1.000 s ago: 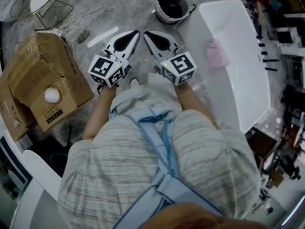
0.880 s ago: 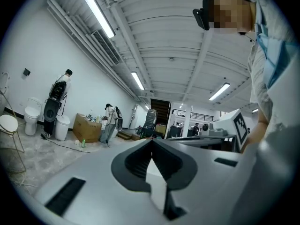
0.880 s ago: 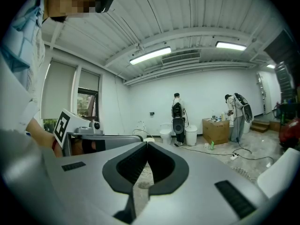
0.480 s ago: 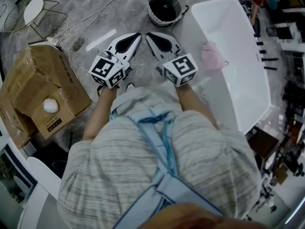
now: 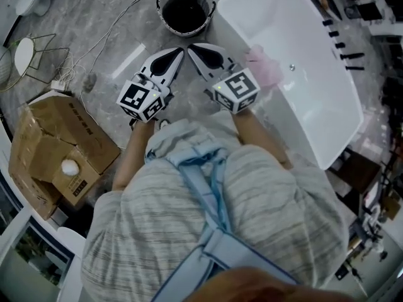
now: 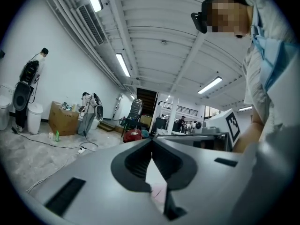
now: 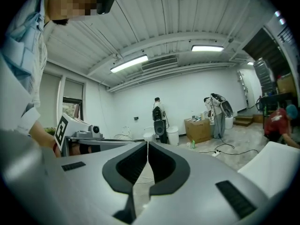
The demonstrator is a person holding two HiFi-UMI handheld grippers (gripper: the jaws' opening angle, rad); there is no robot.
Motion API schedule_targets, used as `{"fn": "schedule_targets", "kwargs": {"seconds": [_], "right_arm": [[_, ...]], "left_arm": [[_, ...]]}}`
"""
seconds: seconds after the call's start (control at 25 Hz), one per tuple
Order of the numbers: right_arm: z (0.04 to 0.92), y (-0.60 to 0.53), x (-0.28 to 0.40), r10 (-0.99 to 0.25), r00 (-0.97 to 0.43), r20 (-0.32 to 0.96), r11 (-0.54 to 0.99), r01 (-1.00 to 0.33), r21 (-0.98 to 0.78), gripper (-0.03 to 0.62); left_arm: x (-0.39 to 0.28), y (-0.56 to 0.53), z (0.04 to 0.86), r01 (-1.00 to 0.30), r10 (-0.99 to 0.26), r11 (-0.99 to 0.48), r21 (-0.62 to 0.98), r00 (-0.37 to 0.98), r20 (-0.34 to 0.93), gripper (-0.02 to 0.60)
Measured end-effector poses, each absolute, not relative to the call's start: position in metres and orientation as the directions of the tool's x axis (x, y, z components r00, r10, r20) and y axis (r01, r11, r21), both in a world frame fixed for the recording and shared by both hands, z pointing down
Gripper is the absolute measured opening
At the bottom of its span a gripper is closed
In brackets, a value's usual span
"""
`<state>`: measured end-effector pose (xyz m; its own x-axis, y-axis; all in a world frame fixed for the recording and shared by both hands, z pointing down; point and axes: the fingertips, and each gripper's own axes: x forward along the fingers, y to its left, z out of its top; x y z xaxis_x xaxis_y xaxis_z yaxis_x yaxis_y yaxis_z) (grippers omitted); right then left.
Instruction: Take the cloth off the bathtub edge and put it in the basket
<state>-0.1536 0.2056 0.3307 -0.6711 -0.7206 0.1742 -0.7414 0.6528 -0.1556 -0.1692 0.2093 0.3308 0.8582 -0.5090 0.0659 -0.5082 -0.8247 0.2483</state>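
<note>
Both pairs of jaws are closed and hold nothing. In the left gripper view the left gripper [image 6: 151, 143] has its two pads meeting at the tip, and in the right gripper view the right gripper [image 7: 147, 147] shows the same, with only floor behind the thin slit.

In the head view the two grippers are side by side in front of the person, tips nearly together, the left gripper [image 5: 179, 51] and the right gripper [image 5: 194, 48] both pointing toward 12 o'clock. Compared with a second ago, the whole scene has slid: the bathtub [image 5: 234, 12] is now much closer. The pink cloth [image 5: 264, 68], which was well apart at 3 o'clock, now lies just beside the right gripper's marker cube, at about 2 o'clock from it. It is on the near rim of the tub, untouched. The basket [image 5: 182, 30] has come to 12 o'clock of the tips, on the floor against the tub's corner. The cardboard box [image 5: 63, 143] has fallen back to 8 o'clock.

I judge this as the approach ending: the person has reached the tub, but the pick is not begun. The right gripper is the nearer one, and it must first open before it can take the cloth.
</note>
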Motion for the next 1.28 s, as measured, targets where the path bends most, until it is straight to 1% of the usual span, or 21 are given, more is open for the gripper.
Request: {"fn": "schedule_targets", "kwargs": {"seconds": [0.36,0.56,0.68,0.96,1.08,1.28], "right_arm": [[0.330,0.187,0.001,-0.775,-0.608,0.175,0.586,-0.794,-0.163,0.005],[0.334,0.191,0.087,-0.790,-0.584,0.186,0.565,-0.812,-0.148,0.005],[0.341,0.196,0.131,-0.781,-0.588,0.210,0.579,-0.808,-0.108,0.005],[0.349,0.197,0.209,-0.765,-0.601,0.231,0.600,-0.796,-0.086,0.006],[0.358,0.196,0.227,-0.761,-0.603,0.239,0.602,-0.794,-0.084,0.006],[0.383,0.195,0.246,-0.733,-0.609,0.302,0.623,-0.780,-0.063,0.005]], "left_arm": [[-0.010,0.191,0.333,-0.393,-0.382,-0.888,0.240,0.920,0.092,0.005],[0.070,0.194,0.340,-0.352,-0.333,-0.909,0.223,0.935,0.121,0.005],[0.110,0.195,0.348,-0.343,-0.318,-0.916,0.210,0.937,0.144,0.005],[0.182,0.194,0.364,-0.326,-0.289,-0.923,0.205,0.938,0.191,0.005],[0.199,0.193,0.374,-0.313,-0.270,-0.927,0.206,0.939,0.211,0.005],[0.221,0.189,0.395,-0.269,-0.218,-0.942,0.203,0.946,0.242,0.005]]}}
